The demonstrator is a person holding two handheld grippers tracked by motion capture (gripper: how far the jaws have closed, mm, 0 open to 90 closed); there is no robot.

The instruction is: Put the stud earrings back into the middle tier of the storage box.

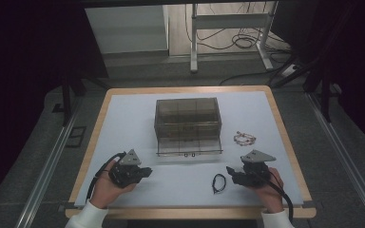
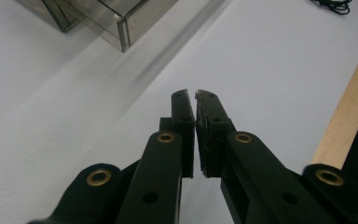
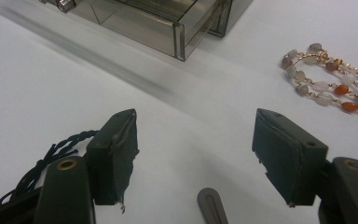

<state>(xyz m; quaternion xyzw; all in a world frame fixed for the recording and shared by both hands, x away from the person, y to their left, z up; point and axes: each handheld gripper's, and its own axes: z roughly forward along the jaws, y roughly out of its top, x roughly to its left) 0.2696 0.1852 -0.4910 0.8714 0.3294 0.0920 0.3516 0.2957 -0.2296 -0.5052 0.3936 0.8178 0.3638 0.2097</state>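
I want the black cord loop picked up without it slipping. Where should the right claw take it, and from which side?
Probably from straight above, jaws astride one strand. The black cord loop lies flat and thin on the white table, so a level approach would likely just push it. The right claw stands open beside it; the twisted strand near its jaw looks thickest to pinch.

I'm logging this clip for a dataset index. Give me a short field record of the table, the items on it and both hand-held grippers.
surface: white table with wooden edge
box: smoky clear organiser box, its bottom drawer pulled out
bracelet: beaded bracelet lying right of the box
cord: black cord lying near the right hand-held gripper
left hand-held gripper: shut, holding nothing
right hand-held gripper: open, holding nothing
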